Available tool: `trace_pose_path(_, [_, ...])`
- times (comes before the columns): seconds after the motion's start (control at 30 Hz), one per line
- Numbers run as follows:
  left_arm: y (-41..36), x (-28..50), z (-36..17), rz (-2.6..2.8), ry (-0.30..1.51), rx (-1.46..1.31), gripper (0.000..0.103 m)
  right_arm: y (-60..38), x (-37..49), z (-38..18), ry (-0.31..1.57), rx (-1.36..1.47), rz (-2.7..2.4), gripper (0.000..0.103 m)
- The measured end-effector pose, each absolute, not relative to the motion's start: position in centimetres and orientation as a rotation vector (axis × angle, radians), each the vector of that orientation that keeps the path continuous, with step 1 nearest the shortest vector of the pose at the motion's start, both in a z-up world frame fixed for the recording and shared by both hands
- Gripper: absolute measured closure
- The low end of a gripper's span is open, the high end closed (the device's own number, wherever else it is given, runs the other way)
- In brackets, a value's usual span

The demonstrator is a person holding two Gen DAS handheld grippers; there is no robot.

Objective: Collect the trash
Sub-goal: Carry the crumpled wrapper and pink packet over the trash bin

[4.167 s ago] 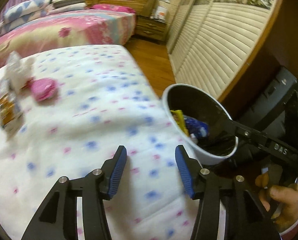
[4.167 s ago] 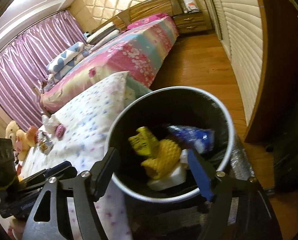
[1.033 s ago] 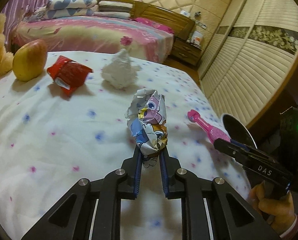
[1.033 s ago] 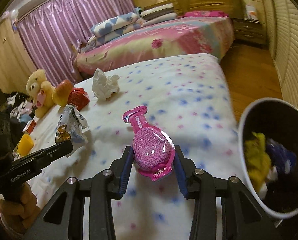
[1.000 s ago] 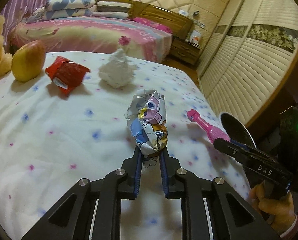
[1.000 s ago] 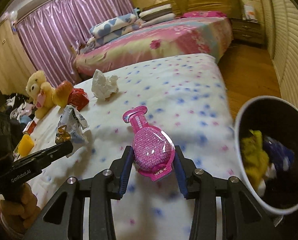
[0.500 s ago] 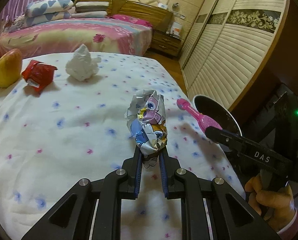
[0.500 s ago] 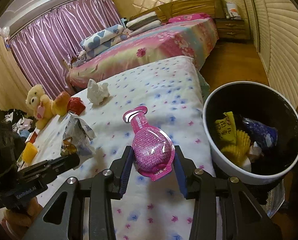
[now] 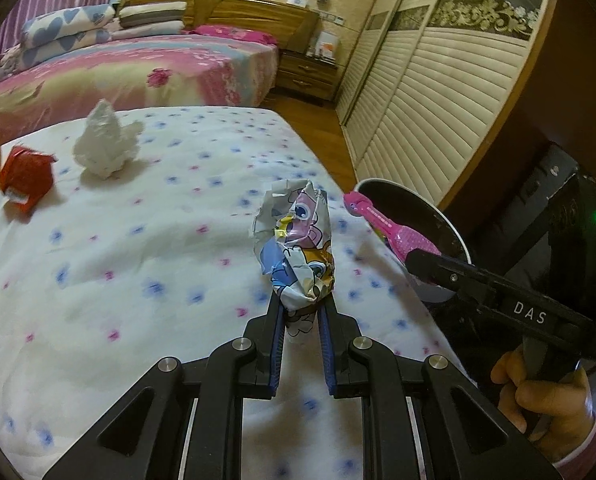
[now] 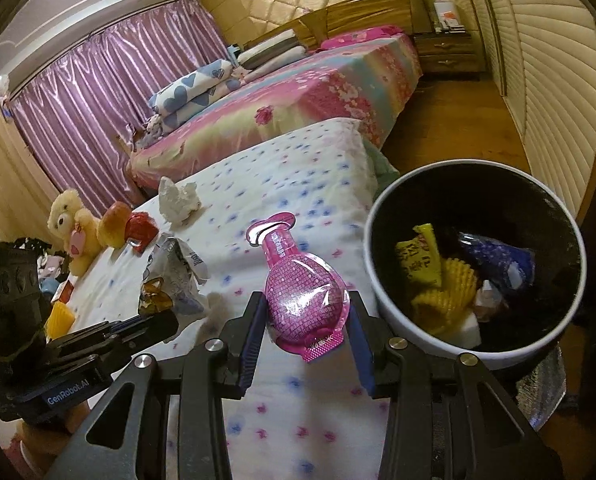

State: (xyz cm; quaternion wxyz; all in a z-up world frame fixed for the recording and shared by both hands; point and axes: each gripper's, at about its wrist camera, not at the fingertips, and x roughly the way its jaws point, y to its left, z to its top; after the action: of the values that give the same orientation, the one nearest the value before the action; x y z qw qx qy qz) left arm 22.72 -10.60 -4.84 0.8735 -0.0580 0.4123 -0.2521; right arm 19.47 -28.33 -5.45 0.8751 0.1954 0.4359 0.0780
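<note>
"Two pieces of trash in hand. My left gripper [image 9: 301,312] has its jaws nearly closed on the crumpled cartoon wrapper [image 9: 296,246], pinched at its lower end so it stands up above the dotted bedspread [image 9: 138,264]."

"And your right?"

"My right gripper [image 10: 304,332] has its jaws closed partway around the pink pouch [image 10: 300,292], gripping the wide body, with the narrow neck pointing away from me. It is raised over the bedspread, just left of the bin [image 10: 386,292]."

"Where does the bin sit?"

"Off the bed's edge, on my right. It is white outside and black inside. I see a yellow wrapper [image 10: 420,258] and a blue packet [image 10: 498,258] in it."

"What lies on the bed?"

"A white tissue wad [image 9: 104,148] and a red packet [image 9: 26,178] sit well apart from both grippers, toward the far left. A teddy bear [image 10: 72,226] sits beyond them in the right wrist view."
</note>
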Motion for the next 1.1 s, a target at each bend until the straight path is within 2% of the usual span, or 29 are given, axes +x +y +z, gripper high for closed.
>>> trace_pose_path(1.1, [-21.5,27.6,-5.3,-0.677,0.894,-0.004,0.089,-38.2,17.8,-5.6,0.883,0.466,-0.045,0.062])
